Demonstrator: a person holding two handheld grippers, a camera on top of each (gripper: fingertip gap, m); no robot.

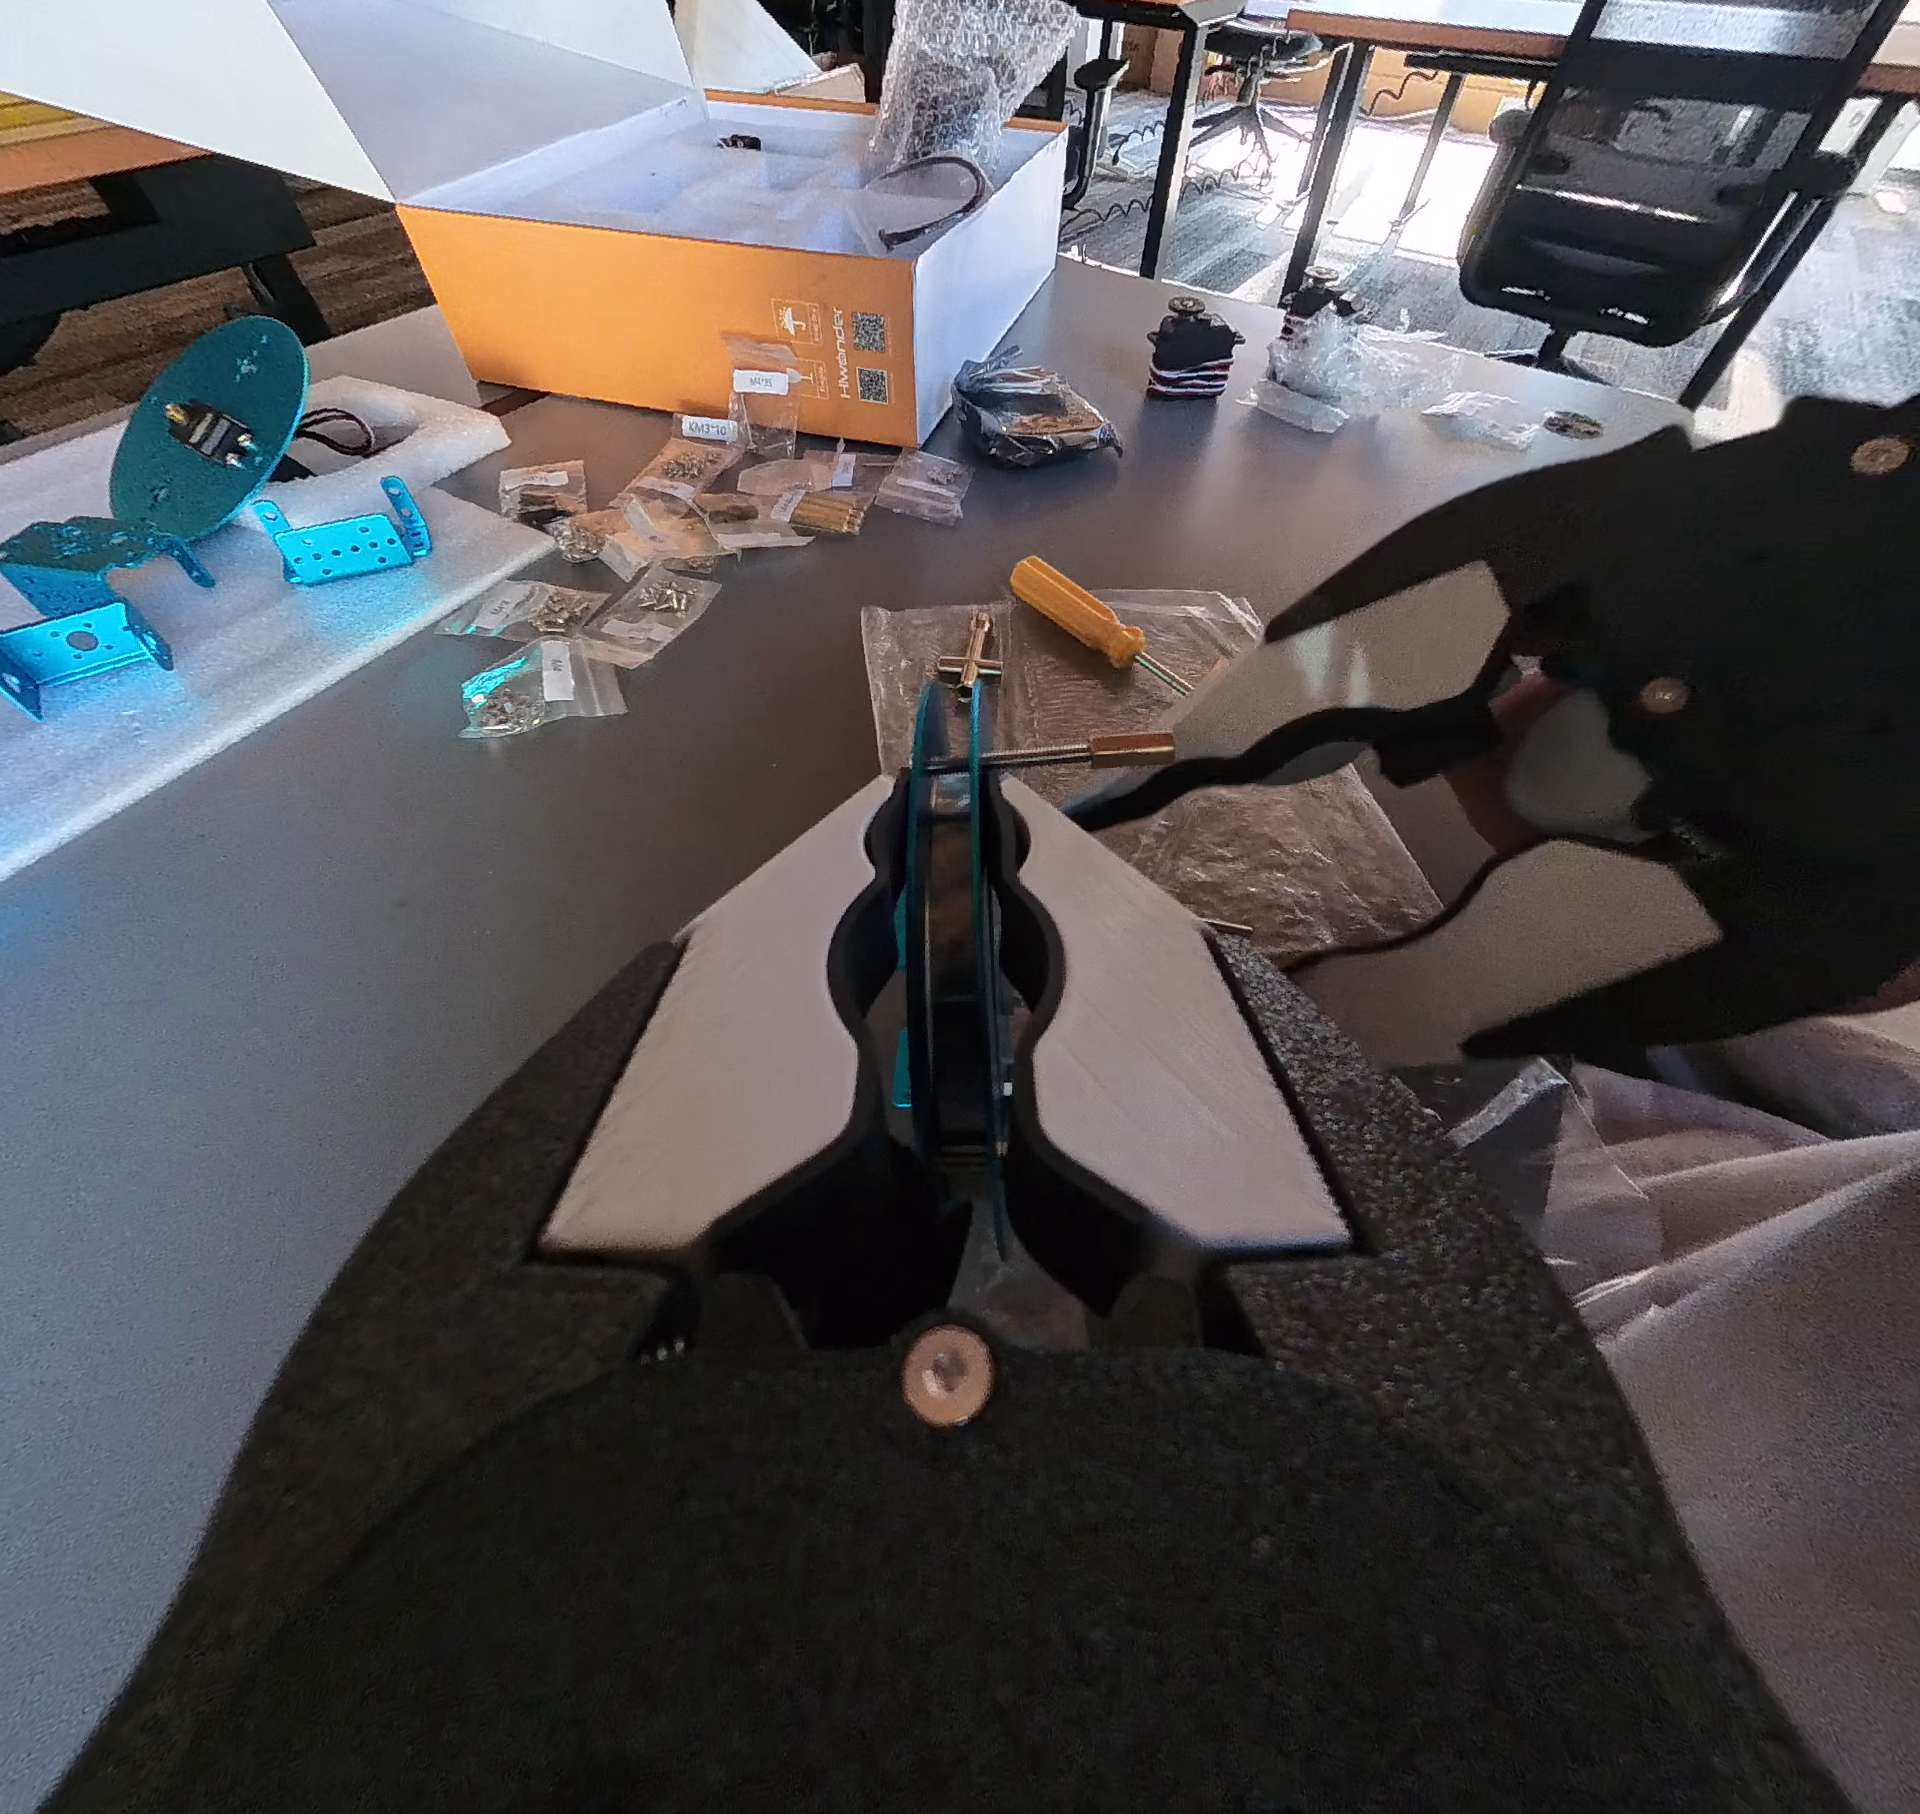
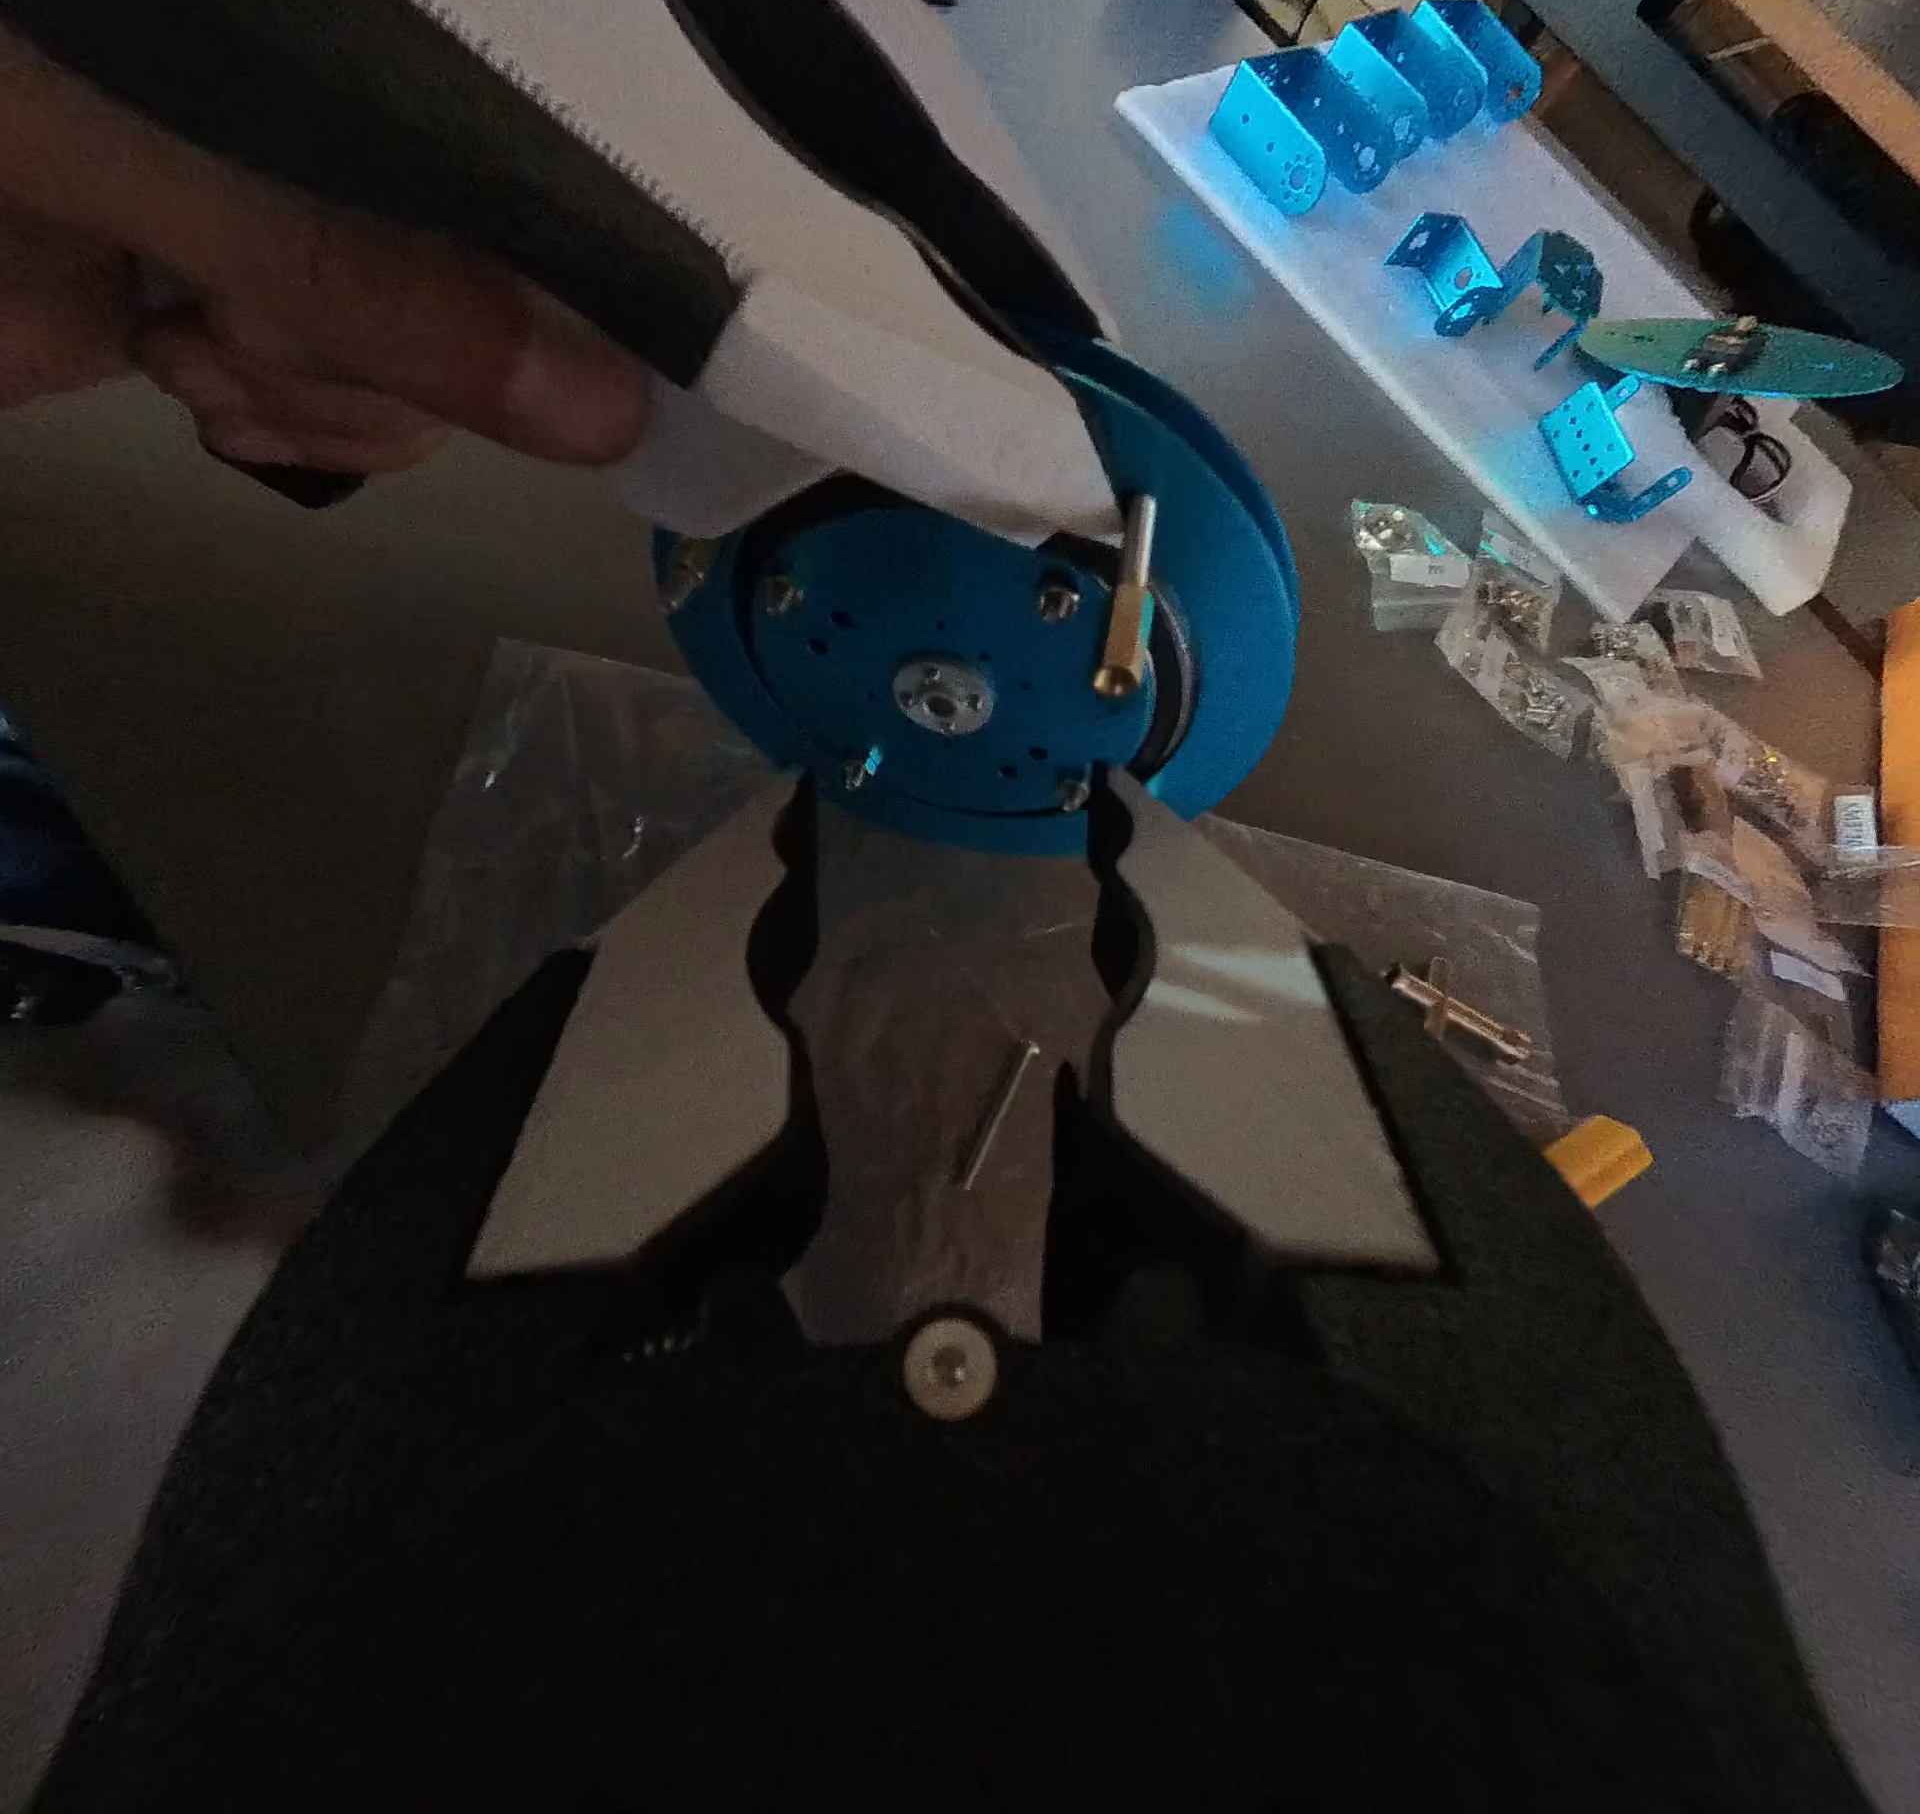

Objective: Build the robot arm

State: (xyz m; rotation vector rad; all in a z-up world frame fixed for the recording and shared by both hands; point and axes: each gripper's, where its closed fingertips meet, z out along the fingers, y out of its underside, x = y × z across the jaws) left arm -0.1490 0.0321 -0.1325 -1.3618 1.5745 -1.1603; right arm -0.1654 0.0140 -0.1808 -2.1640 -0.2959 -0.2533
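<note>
Blue disc assembly point(image 1: 948, 933) held edge-on and upright, clamped in left gripper point(image 1: 945, 798), brass standoff point(image 1: 1127, 749) jutting sideways (toward right gripper point(image 2: 951, 808), jaws apart, empty), grey table point(image 1: 312, 985) beneath.

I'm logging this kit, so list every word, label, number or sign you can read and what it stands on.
Writing is not copied out; where it stands:
Orange and white cardboard box: brand word, two square codes, handling symbols.
Small clear plastic screw bags: white size labels.
Blue round metal disc assembly in the left gripper: none.
Right wrist view: bag labels blurred.
</note>
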